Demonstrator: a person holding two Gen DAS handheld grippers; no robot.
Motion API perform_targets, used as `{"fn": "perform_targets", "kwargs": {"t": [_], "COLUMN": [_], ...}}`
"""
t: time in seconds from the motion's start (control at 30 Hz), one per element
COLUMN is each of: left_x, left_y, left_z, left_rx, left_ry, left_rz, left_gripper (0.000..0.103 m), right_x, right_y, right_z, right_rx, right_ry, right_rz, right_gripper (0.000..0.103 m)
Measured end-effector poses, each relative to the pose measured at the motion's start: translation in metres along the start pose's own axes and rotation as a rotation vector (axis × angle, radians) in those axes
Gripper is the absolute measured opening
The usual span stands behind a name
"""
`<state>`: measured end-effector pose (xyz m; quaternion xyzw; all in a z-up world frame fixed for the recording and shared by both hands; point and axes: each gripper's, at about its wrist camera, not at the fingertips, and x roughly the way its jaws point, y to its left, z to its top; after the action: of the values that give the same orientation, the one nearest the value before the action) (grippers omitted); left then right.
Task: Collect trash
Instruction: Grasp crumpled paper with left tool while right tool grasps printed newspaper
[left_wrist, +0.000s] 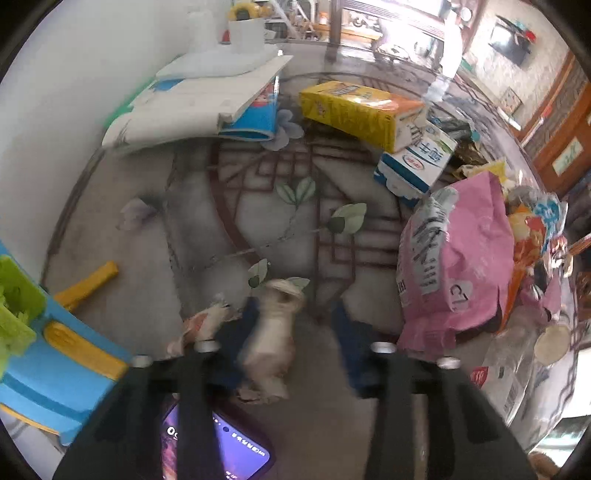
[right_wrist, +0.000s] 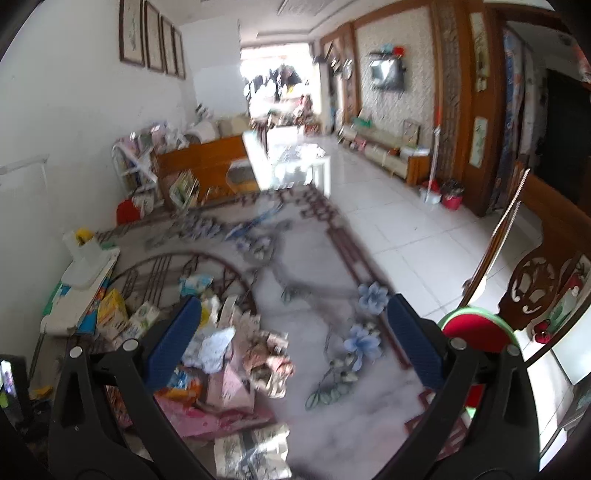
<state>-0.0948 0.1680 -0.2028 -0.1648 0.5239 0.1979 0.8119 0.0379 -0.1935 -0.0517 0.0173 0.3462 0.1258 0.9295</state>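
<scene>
A crumpled beige paper wad (left_wrist: 271, 332) lies on the patterned rug (left_wrist: 258, 206) between the blurred blue fingers of my left gripper (left_wrist: 295, 308). It touches the left pad, while a gap shows on the right pad's side. A second crumpled scrap (left_wrist: 207, 325) lies just left of the fingers. More trash lies to the right: a pink bag (left_wrist: 461, 258), a blue-and-white milk carton (left_wrist: 417, 162) and a yellow box (left_wrist: 354, 110). My right gripper (right_wrist: 295, 301) hangs open above the same pile, over a pink bag (right_wrist: 221, 387) and a crumpled wad (right_wrist: 267, 363), holding nothing.
A blue and yellow plastic toy (left_wrist: 55, 369) sits at the left, a lit phone (left_wrist: 229, 446) under the left gripper, and white boards (left_wrist: 192, 99) by the wall. A red stool with a green rim (right_wrist: 476, 336) and a carved wooden chair (right_wrist: 535, 284) stand right of the rug.
</scene>
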Motion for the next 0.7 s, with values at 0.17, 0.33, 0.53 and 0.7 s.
{"fn": "perform_targets", "kwargs": {"t": [0.17, 0.33, 0.53, 0.7], "left_x": [-0.008, -0.028, -0.068, -0.092], "left_y": [-0.006, -0.028, -0.043, -0.052], "left_z": [0.011, 0.024, 0.045, 0.058], "left_rx": [-0.030, -0.001, 0.019, 0.027], "left_ry": [-0.049, -0.129, -0.270, -0.335], "left_rz": [-0.078, -0.146, -0.183, -0.219], "left_gripper": [0.008, 0.008, 0.008, 0.008], "right_x": [0.035, 0.063, 0.081, 0.095], "right_y": [0.009, 0.023, 0.020, 0.026], "right_z": [-0.019, -0.055, -0.089, -0.110], "right_rx": [-0.014, -0.054, -0.014, -0.016], "right_ry": [0.223, 0.424, 0.564, 0.658], "right_rz": [0.142, 0.201, 0.232, 0.262], "right_gripper": [0.099, 0.099, 0.099, 0.099]}}
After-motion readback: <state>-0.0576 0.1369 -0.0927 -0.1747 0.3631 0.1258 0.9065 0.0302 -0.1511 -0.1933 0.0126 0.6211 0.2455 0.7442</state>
